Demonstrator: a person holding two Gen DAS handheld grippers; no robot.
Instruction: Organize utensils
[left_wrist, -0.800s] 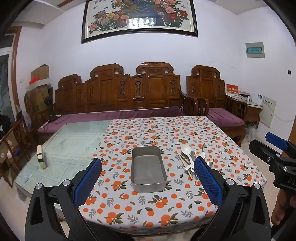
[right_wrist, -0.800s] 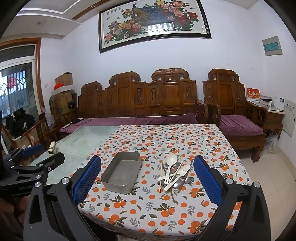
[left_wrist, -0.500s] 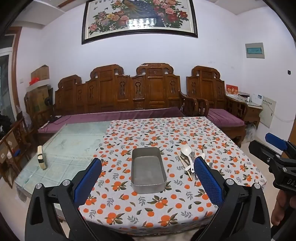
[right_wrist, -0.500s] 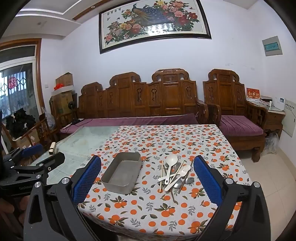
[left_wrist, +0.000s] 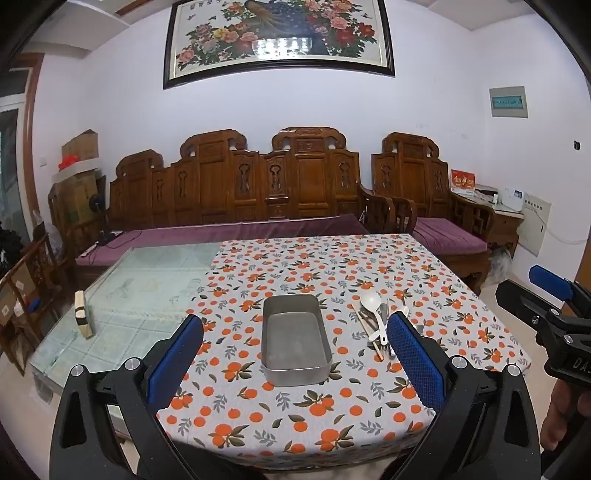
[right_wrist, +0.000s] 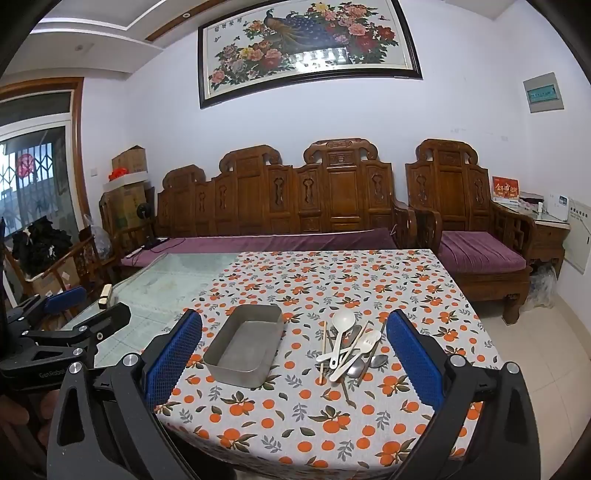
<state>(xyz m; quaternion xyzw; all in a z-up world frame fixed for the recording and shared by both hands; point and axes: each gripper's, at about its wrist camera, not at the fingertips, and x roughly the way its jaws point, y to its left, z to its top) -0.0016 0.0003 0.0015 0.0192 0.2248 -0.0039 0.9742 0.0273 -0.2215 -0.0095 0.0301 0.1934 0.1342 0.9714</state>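
Presently, item by item. Left gripper: jaws spread wide, holding nothing, hovering off the near edge of the surface. Metal tray: lies between the left jaws, ahead of them, lengthwise, well inside the near edge of the orange-print tablecloth. Utensil pile: just beyond the right-hand pad of the left jaws, apart from the tray, partly hidden by that pad. Right gripper: jaws likewise wide apart and bare. Between them, ahead: tray toward the left pad, utensil pile toward the right pad, a strip of cloth between the two. Pile contents: white spoon, white fork, chopsticks, metal spoons, crossed and overlapping. Open cloth lies beyond both, to the far edge. Glass surface: uncovered, left of the left pad.
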